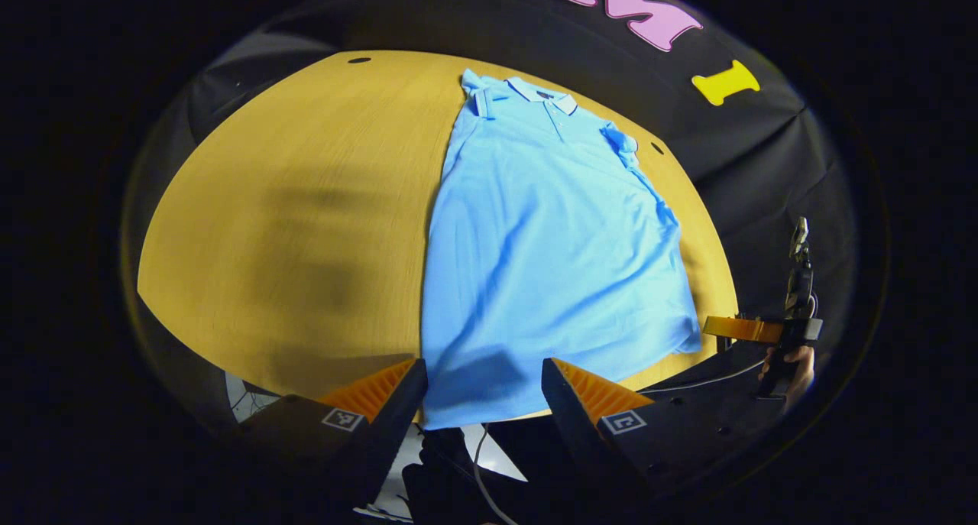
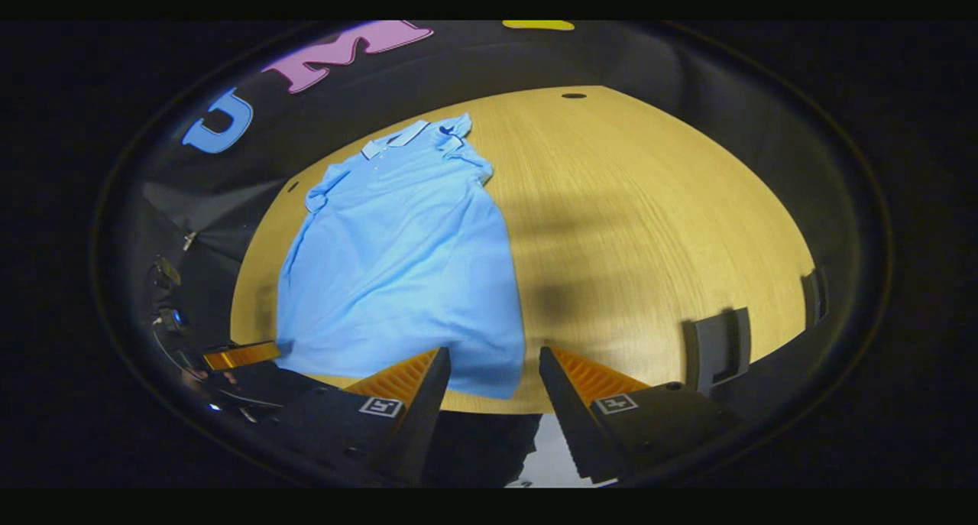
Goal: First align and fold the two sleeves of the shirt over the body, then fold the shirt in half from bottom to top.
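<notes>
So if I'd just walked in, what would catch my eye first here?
The light blue polo shirt, lying flat on the yellow wooden table, collar at the far end and hem hanging slightly over the near edge. Next, the left gripper, held open just short of the hem. In the right gripper view, the right gripper is open too, near the hem's corner.

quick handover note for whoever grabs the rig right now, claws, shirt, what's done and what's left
Left claw: open, empty, poised over the hem of the light blue polo shirt.
Right claw: open, empty, at the hem's other corner.
Shirt lies flat on the round wooden table, collar at the far side.
Done: both short sleeves look folded in over the body.
Left: fold the bottom up to the collar.
</notes>
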Available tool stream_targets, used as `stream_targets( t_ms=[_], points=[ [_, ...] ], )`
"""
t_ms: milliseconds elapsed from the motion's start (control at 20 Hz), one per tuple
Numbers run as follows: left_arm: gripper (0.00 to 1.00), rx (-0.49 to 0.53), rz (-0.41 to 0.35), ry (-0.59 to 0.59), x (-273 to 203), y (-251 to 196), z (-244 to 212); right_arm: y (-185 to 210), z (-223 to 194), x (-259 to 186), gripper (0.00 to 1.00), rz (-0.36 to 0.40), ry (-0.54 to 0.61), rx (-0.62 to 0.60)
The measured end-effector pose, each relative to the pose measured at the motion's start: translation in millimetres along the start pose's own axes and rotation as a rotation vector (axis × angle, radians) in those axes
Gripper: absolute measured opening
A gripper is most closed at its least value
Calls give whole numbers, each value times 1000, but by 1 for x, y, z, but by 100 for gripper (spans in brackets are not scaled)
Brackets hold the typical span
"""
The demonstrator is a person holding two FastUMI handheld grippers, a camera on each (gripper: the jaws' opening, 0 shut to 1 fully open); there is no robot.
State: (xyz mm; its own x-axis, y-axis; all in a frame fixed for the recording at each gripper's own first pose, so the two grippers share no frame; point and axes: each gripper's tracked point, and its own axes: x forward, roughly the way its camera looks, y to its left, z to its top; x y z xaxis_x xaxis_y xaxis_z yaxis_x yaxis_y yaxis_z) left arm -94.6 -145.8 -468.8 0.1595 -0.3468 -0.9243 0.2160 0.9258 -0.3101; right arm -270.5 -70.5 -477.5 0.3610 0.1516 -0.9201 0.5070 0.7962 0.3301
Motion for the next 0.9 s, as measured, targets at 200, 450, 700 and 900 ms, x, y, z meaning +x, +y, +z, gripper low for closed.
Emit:
stream_targets(
  t_ms=[200, 450, 700, 900],
  points=[
    [96, 5, 21, 17, 1, 3, -1, 0, -6, 9, 75, -21, 39, -9],
    [92, 95, 128, 65, 5, 8, -9, -8, -12, 19, 71, -119, 118, -36],
    [90, 361, 194, 13, 15, -10, -14, -12, -17, 20, 48, -203, 160, -150],
    [61, 345, 148, -7, 18, -10, -7, -11, -15, 20, 40, -194, 172, -188]
  ],
)
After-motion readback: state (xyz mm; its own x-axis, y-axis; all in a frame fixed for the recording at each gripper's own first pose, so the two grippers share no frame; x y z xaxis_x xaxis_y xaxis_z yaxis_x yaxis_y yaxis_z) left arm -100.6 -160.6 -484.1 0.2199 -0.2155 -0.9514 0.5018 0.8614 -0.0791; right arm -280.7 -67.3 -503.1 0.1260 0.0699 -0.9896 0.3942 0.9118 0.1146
